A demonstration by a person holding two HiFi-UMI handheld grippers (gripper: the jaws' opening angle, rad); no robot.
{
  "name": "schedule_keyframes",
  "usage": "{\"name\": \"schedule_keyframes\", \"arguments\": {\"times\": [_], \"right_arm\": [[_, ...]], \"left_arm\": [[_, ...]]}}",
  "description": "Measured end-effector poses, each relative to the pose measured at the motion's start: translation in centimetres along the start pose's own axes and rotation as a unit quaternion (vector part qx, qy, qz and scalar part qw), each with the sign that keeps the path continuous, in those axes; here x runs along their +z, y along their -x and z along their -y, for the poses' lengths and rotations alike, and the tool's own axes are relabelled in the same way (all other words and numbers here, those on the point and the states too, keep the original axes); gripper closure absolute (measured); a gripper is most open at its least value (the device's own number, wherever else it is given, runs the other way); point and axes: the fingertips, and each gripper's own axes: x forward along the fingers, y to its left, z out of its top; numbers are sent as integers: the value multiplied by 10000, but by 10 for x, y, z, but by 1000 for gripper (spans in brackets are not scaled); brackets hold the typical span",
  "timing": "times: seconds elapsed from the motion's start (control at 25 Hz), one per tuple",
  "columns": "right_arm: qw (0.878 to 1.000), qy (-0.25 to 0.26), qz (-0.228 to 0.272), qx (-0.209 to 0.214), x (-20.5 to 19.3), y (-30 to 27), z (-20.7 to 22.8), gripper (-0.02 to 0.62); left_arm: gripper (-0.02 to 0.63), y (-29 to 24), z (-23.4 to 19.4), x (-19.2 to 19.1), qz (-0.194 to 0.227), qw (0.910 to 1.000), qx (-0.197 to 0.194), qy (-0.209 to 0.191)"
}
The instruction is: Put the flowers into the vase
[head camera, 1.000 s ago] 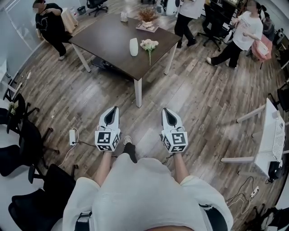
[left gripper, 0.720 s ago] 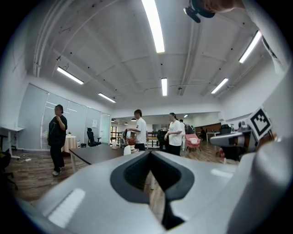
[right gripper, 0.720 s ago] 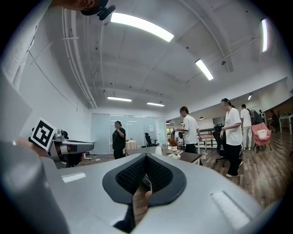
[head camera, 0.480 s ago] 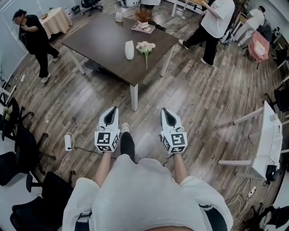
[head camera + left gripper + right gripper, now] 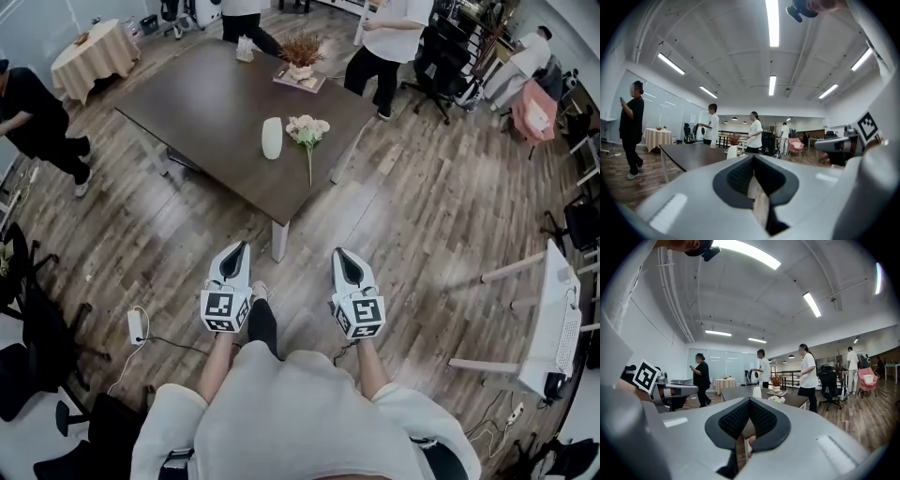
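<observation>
Flowers [image 5: 308, 129], a small pale-pink bunch on a long green stem, are seen lying flat on the dark brown wooden table [image 5: 206, 103], just beside the upright white ceramic vase [image 5: 272, 138] and not in it. Nothing of the task is done yet. The left gripper [image 5: 237, 247] and right gripper [image 5: 340, 255] are held closed and empty, well short of the table. Approach, pick-up and insertion are judged to remain.

Ahead of you: a white vase [image 5: 272, 138], rounded, standing upright on the dark surface [image 5: 197, 103]. Just right of it, pale flowers [image 5: 307, 130] lie flat, green stem pointing toward your edge.
</observation>
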Motion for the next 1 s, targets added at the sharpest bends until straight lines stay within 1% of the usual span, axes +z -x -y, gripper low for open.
{"name": "schedule_keyframes", "arguments": {"times": [0.16, 0.4, 0.64, 0.84, 1.0], "right_arm": [[10000, -48, -42, -56, 11, -60, 4, 598], [9998, -45, 91, -192, 46, -153, 14, 598], [9990, 3, 231, -374, 76, -240, 35, 598], [9979, 58, 243, -592, 85, -275, 49, 598], [9978, 84, 217, -624, 85, -282, 57, 598]], "left_arm": [[596, -44, -41, 9, -62, 9999, -78, 46], [595, -116, -102, 40, 59, 9998, -199, -26], [595, -190, -152, 64, 186, 9992, -348, -70], [596, -223, -177, 67, 188, 9988, -452, -37], [595, -237, -180, 69, 201, 9987, -476, -47]]}}
